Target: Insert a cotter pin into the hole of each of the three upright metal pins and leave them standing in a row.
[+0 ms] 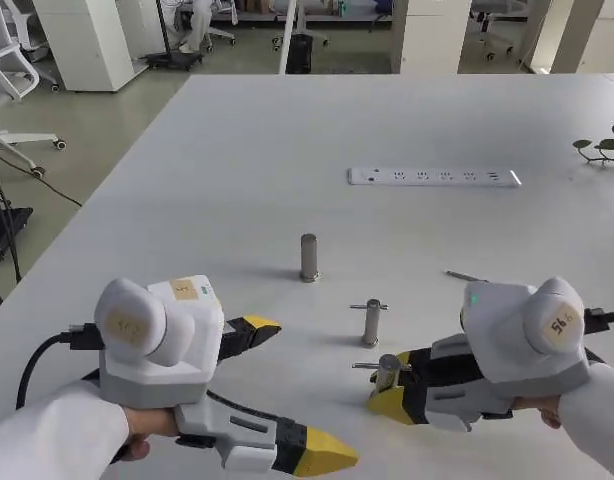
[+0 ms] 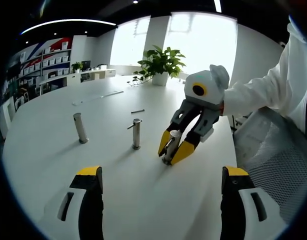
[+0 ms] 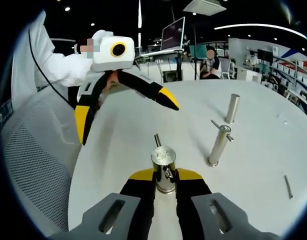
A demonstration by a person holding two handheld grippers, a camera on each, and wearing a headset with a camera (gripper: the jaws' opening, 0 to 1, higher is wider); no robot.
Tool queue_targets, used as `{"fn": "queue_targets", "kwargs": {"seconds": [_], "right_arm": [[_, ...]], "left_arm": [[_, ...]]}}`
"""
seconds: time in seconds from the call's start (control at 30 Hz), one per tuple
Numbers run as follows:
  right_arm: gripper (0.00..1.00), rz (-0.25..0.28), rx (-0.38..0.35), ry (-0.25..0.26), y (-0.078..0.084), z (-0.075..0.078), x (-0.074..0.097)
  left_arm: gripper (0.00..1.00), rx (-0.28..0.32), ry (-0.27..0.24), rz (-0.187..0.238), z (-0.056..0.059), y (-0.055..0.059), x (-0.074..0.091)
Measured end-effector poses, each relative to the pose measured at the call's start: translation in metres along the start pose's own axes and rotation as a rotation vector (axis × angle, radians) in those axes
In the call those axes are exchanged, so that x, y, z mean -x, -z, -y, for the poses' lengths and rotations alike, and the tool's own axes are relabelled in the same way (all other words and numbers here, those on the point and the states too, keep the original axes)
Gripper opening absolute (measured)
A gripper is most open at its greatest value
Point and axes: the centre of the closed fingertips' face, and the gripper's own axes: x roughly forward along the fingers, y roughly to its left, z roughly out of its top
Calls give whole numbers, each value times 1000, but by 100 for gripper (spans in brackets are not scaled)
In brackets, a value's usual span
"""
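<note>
"Right gripper view is showing what?"
"Right tool [image 3: 165,176] is clamping the short silver steel pin [image 3: 164,159] by its shaft at six o'clock; it's looking rigid, slick, tippy. Left tool [image 2: 161,172] is gaping wide."

White table [image 1: 287,150], power strip [image 1: 434,177], office chairs [image 1: 12,70], bright windows [image 2: 203,40].

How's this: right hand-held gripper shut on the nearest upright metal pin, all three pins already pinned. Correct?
No. The right hand-held gripper is shut on the nearest upright grey metal pin, but only two pins carry cotter pins; the head view shows the farthest upright grey metal pin bare.
</note>
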Motion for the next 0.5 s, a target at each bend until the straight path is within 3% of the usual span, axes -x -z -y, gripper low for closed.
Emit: {"fn": "queue_targets", "kwargs": {"seconds": [0.3,0.5], "right_arm": [[8,-8,112,18,1,1,1],[8,33,73,59,-4,20,21]], "left_arm": [[99,-3,0,-20,-1,3,-1],[99,5,-3,-15,-1,1,-1]]}}
